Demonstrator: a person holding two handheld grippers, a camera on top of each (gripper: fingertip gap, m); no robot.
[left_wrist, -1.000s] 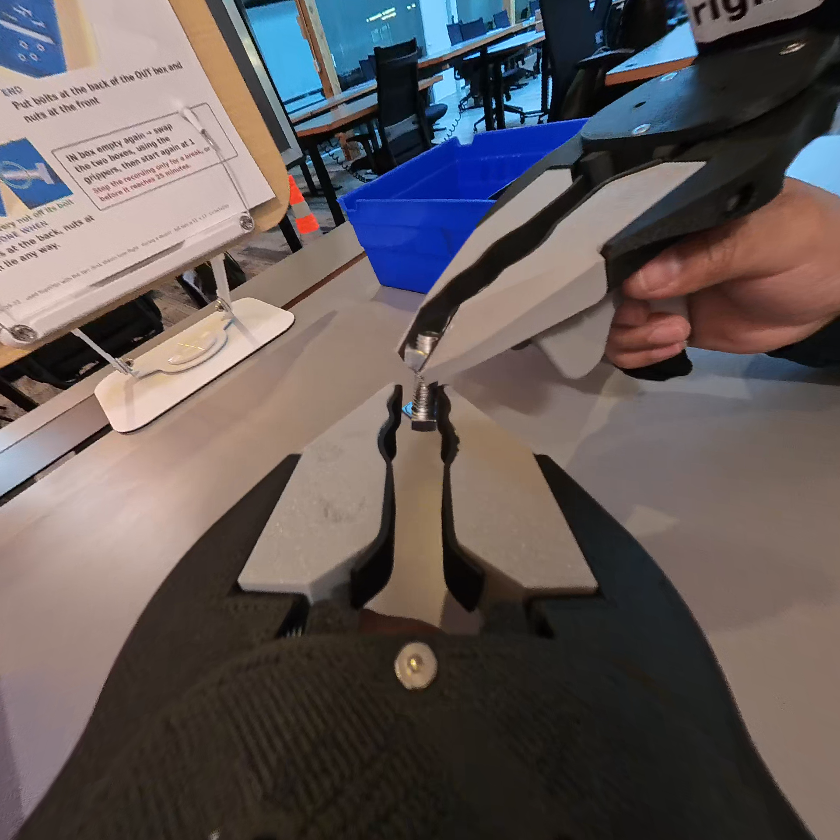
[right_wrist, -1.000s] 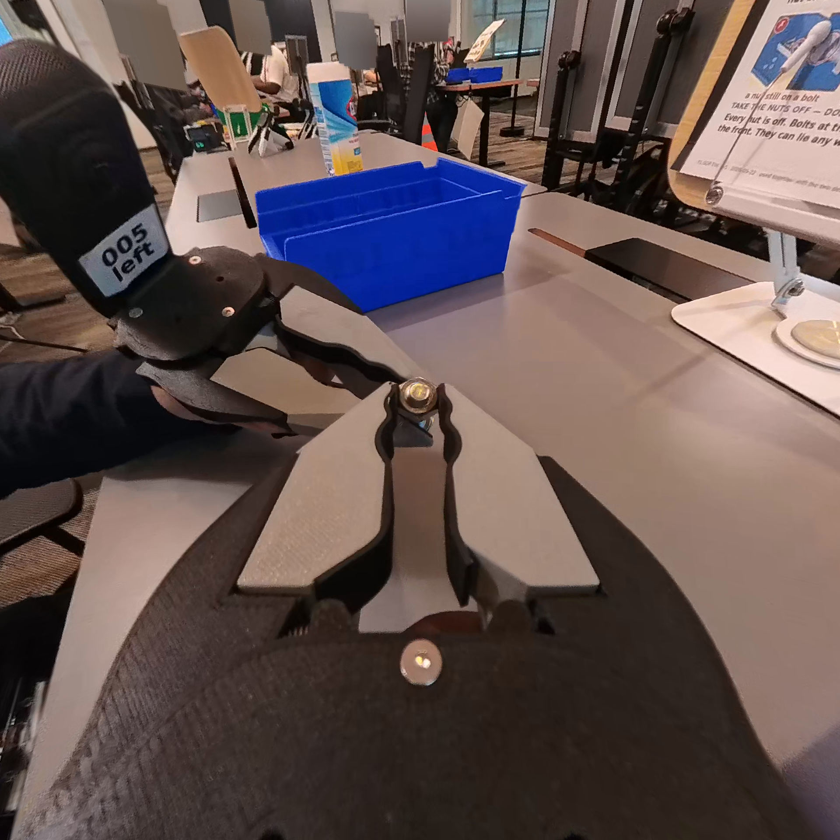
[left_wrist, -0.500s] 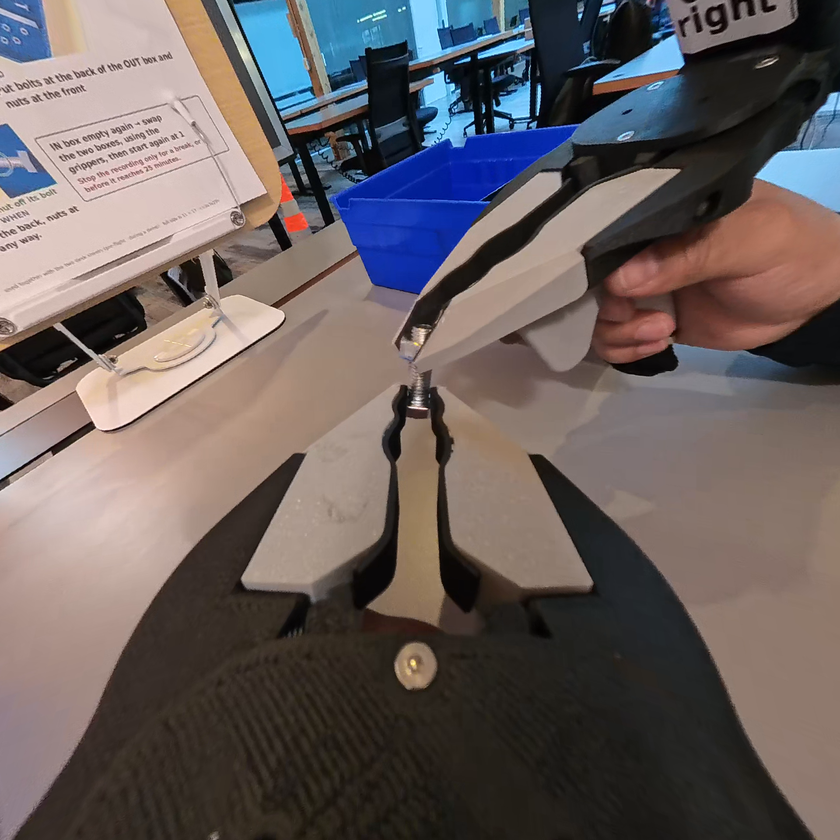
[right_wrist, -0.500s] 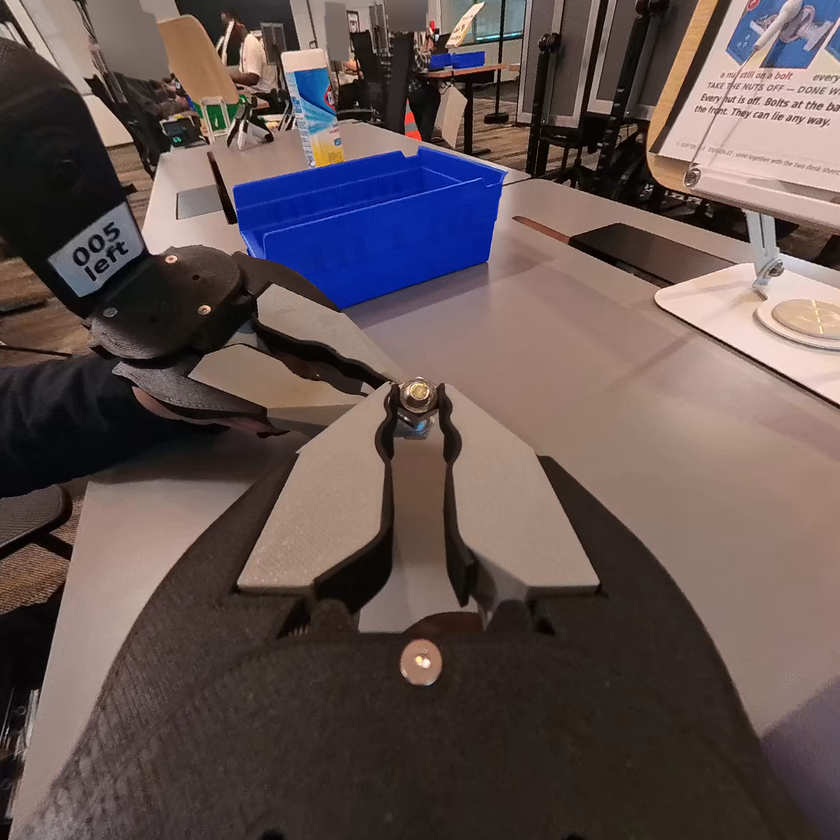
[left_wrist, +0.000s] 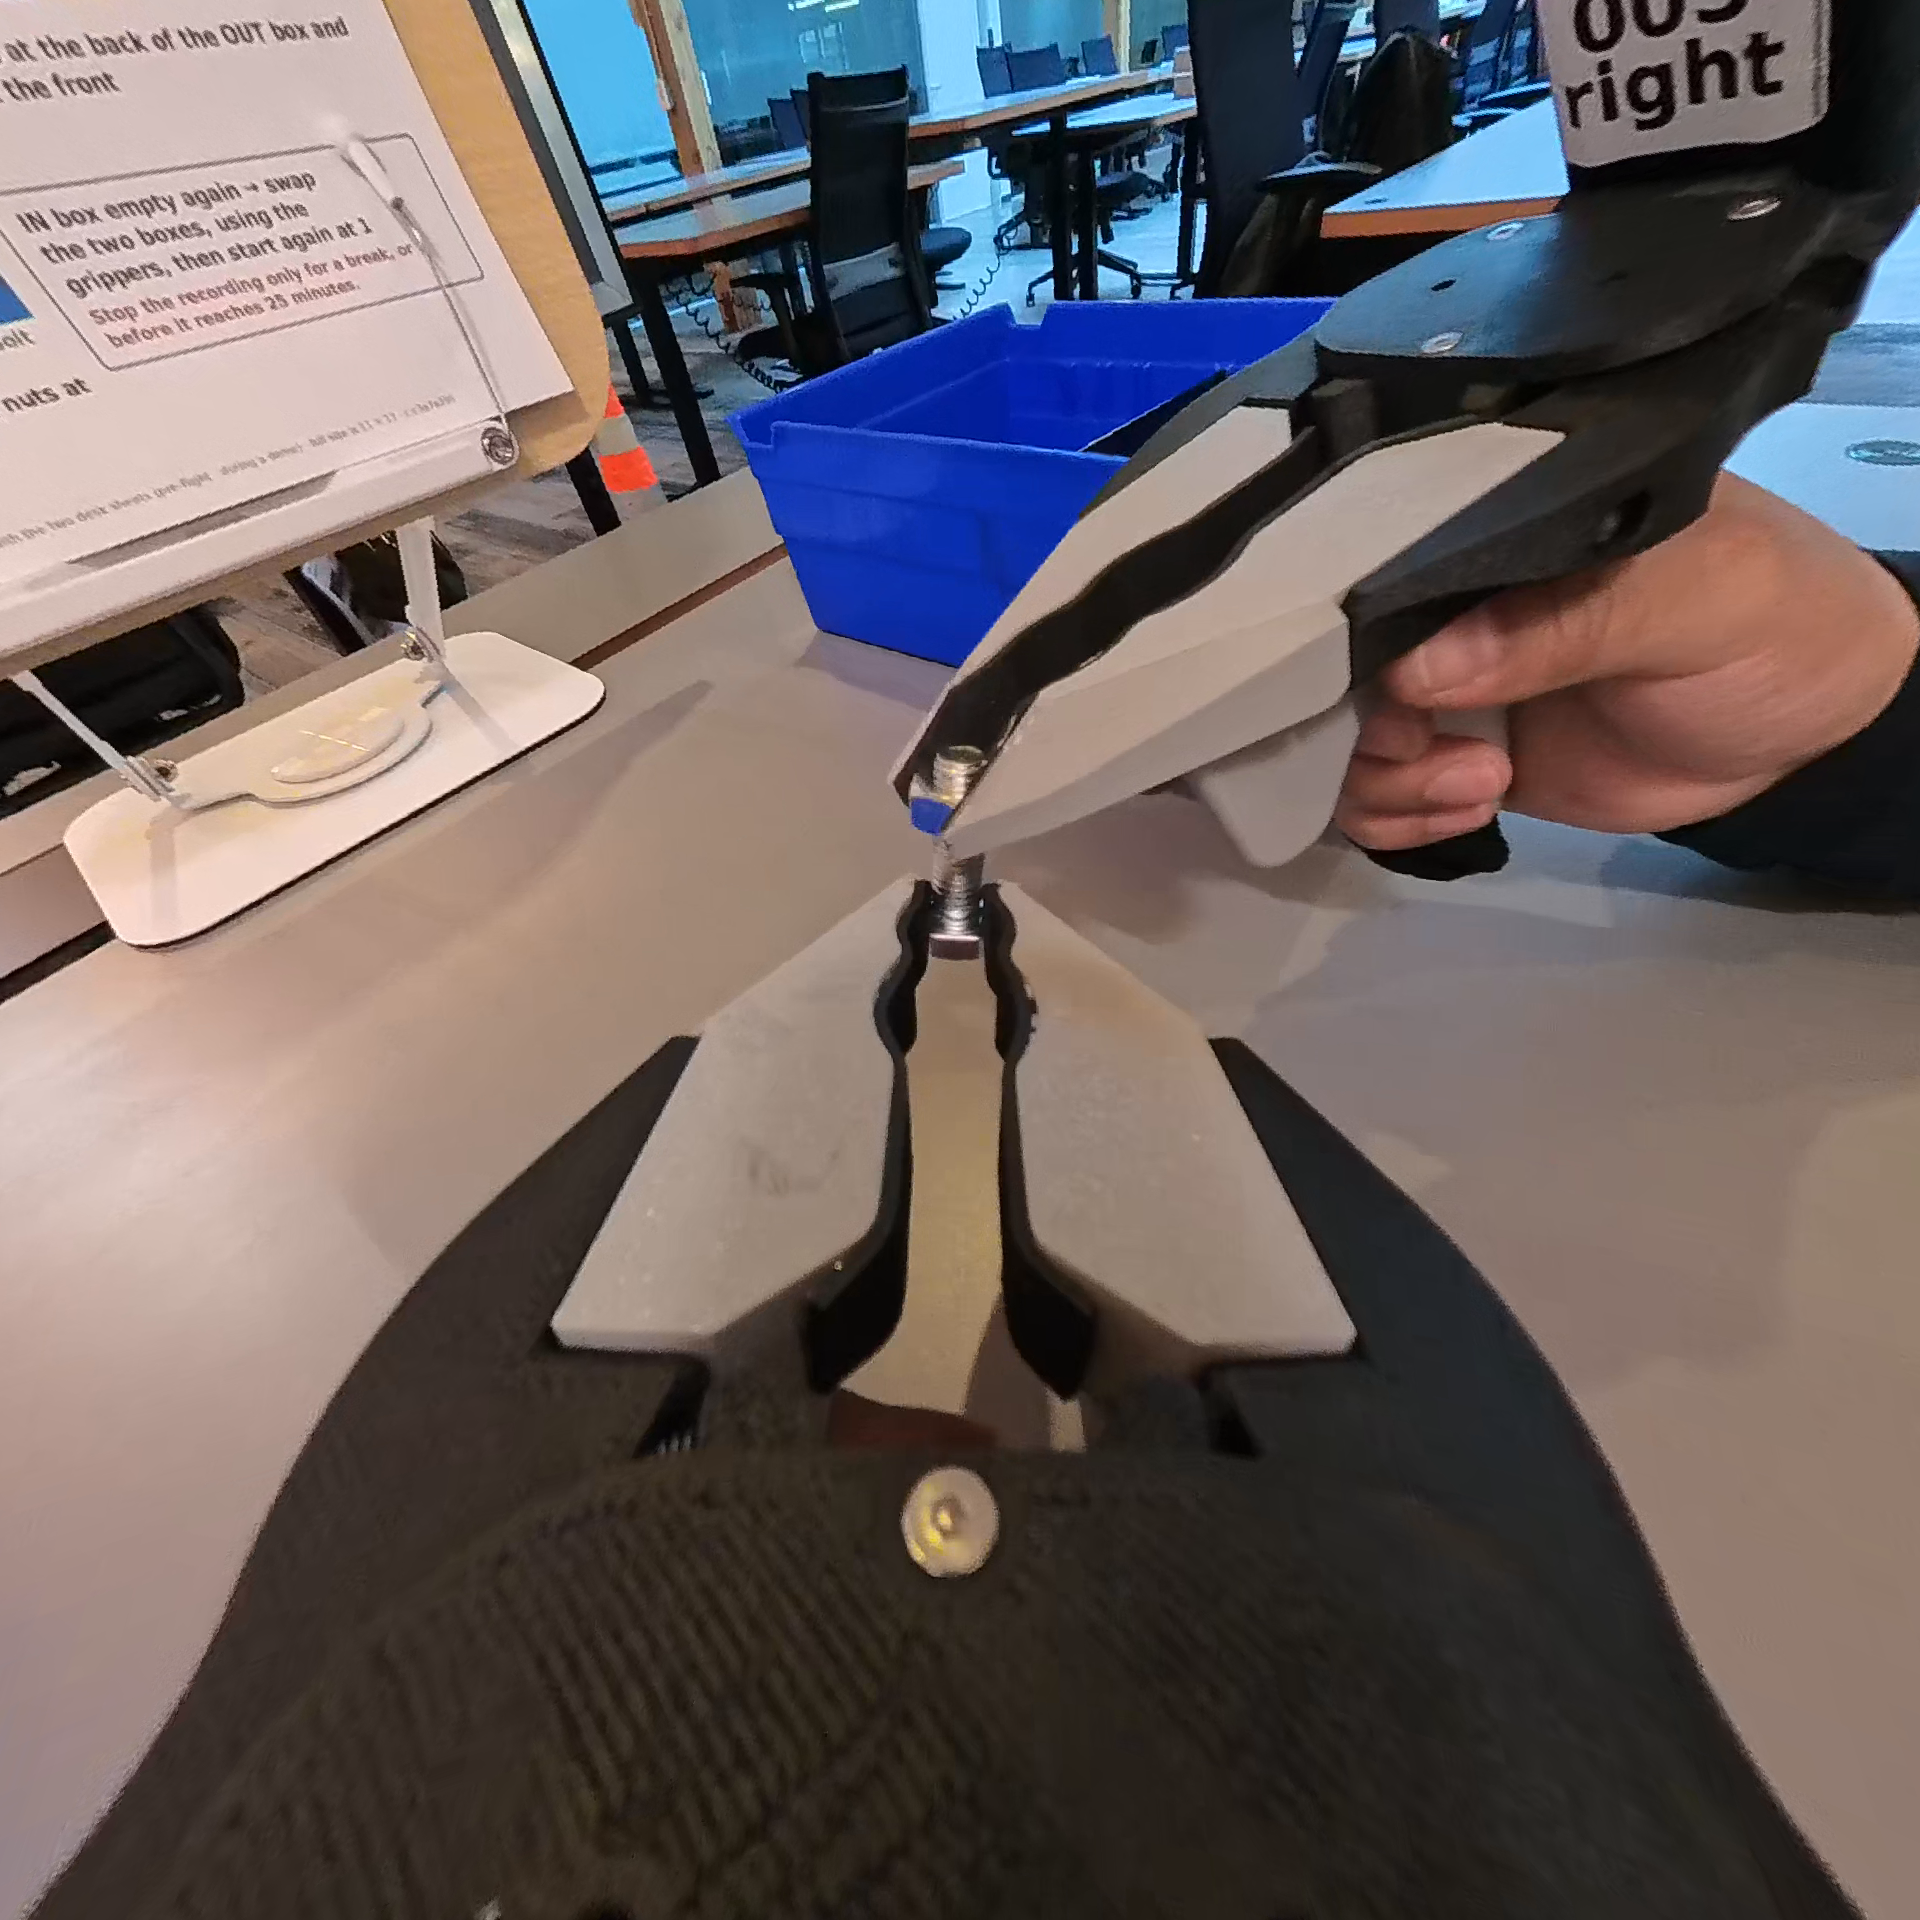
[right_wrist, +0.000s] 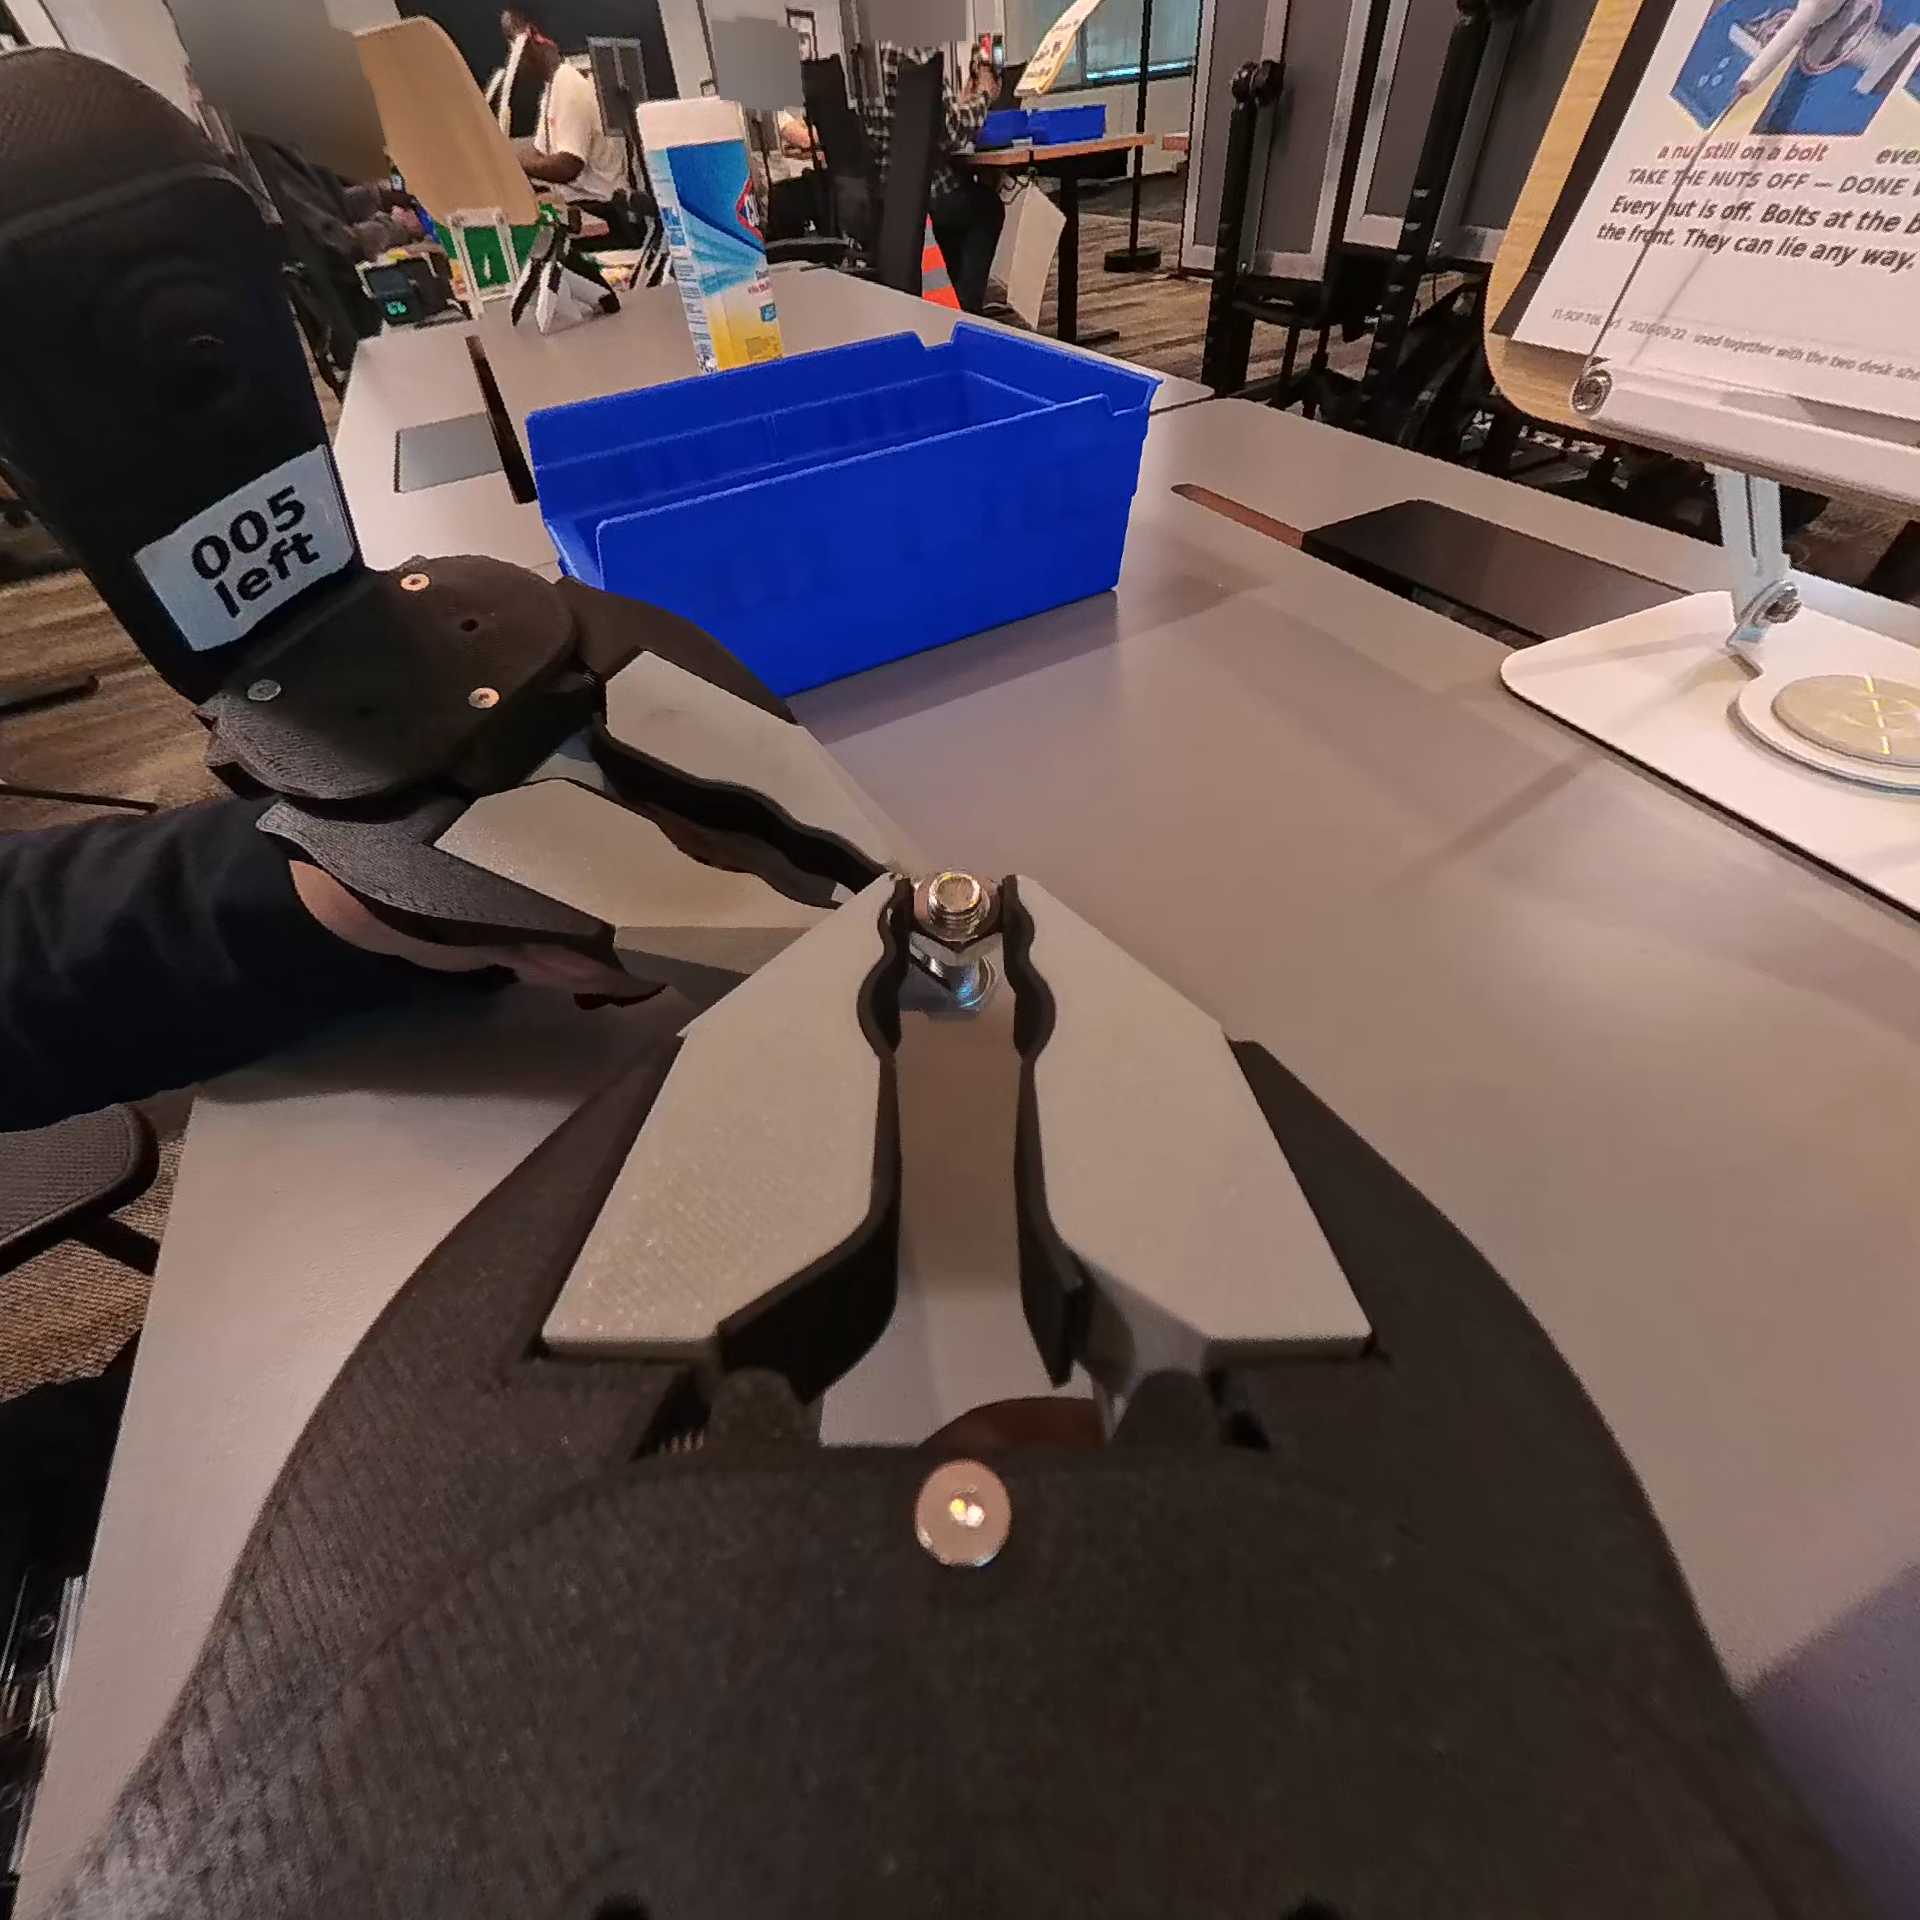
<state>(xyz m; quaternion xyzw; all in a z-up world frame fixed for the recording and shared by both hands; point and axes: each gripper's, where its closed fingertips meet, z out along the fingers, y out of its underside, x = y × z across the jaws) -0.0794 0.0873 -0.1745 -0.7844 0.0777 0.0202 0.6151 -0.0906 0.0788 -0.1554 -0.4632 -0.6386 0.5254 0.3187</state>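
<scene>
A bolt pinched at both ends between two hand-held grippers, above the surface.

Left wrist view: the bolt (left_wrist: 956, 914) stands upright, its head pinched by the left hand-held gripper (left_wrist: 954, 930); the right hand-held gripper (left_wrist: 951, 795) is clamped on the nut (left_wrist: 958, 774) directly above.
Right wrist view: the bolt's long axis is seen end-on, the nut (right_wrist: 951, 940) pinched at the fingertips, the bin (right_wrist: 831, 561) well beyond.

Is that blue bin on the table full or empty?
Cannot tell fully. The visible part of the blue bin shows only bare blue walls and a divider, with no contents in sight, but its near wall hides the floor in both views.
</scene>
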